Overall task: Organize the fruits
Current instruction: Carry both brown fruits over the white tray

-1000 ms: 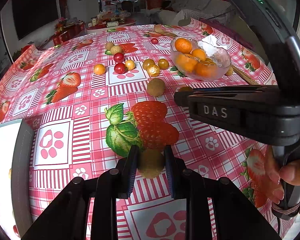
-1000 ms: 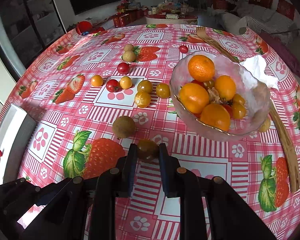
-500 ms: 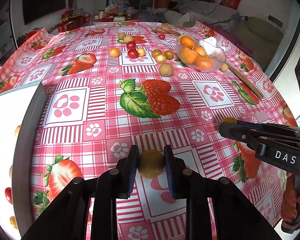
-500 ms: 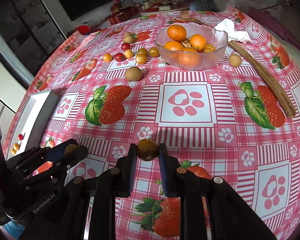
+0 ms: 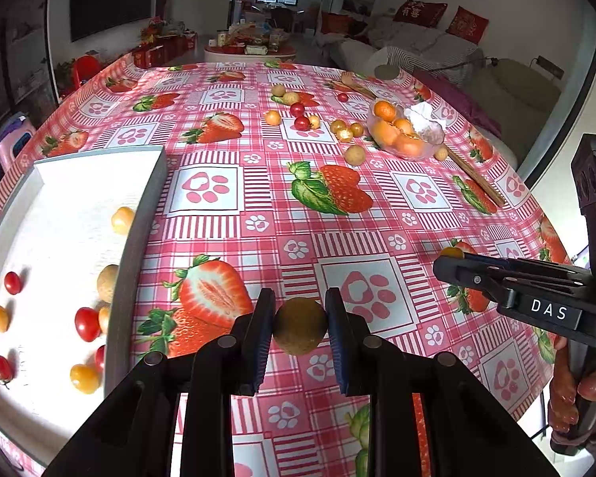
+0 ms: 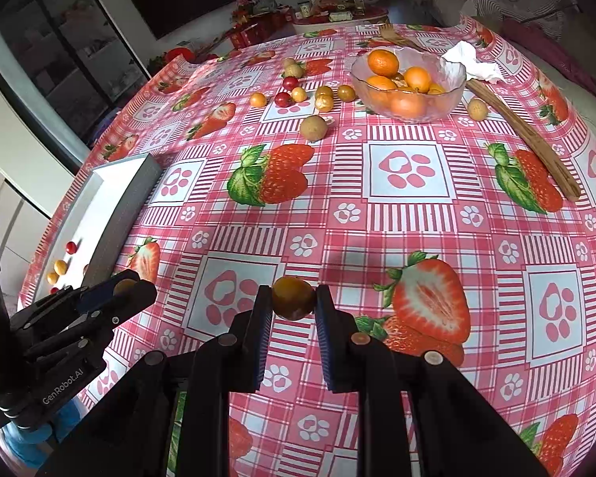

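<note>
The worktop (image 5: pixel 258 183), under its strawberry-print cloth, carries a white tray (image 5: pixel 139 214) at the near left, already holding small red and yellow fruits, and a glass bowl (image 6: pixel 451 91) of oranges at the far right, with loose fruits scattered beside the bowl. The left gripper (image 5: pixel 300 332) has its jaws closed snugly on a brown round fruit (image 5: pixel 300 330), held above the cloth just right of the tray's wall. The right gripper (image 6: pixel 292 310) has its jaws closed on a dark yellow tomato (image 6: pixel 293 298), further right over the cloth. The step appears to be carrying both to the tray. To do it well, clear the raised wall before lowering, release low over a bare patch so nothing rolls, and let the left go in first so the tools don't cross.
</note>
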Action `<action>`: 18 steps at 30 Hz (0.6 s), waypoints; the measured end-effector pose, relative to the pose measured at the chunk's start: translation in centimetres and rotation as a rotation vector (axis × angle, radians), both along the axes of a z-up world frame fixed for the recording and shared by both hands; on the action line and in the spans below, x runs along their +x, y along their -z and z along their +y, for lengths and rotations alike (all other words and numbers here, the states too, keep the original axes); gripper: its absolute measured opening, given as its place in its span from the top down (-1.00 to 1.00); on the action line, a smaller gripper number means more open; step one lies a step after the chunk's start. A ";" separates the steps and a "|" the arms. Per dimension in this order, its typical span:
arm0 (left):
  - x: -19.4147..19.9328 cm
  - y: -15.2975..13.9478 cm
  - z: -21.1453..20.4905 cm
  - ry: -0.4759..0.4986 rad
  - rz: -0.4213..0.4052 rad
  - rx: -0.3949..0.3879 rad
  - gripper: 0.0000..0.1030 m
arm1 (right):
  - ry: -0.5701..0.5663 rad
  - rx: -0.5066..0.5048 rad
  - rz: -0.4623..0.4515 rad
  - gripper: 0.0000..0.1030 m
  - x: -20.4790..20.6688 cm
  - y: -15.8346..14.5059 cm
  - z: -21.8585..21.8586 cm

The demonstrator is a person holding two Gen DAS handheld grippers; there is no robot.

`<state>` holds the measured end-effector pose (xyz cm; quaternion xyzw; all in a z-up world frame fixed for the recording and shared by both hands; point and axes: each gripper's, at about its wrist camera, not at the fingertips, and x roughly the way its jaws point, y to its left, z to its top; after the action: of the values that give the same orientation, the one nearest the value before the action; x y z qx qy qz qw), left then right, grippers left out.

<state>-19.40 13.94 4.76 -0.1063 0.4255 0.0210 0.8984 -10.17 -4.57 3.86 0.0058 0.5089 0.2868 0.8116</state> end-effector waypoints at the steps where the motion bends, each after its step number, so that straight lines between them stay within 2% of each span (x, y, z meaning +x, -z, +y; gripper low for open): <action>1: -0.5 -0.3 0.6 -0.011 -0.008 0.001 0.47 | -0.008 0.003 -0.002 0.54 -0.2 -0.3 0.4; 10: -5.8 -2.0 8.3 -0.181 -0.042 0.018 0.47 | -0.119 0.031 -0.010 0.54 -2.1 -2.4 7.0; 18: -8.6 -0.3 14.1 -0.318 -0.002 0.053 0.47 | -0.245 0.022 -0.008 0.54 -3.5 -3.1 15.3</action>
<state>-27.99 28.06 5.09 -0.1487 0.4019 0.1739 0.8866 -13.71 10.74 6.92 -0.0487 0.4993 0.3897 0.7723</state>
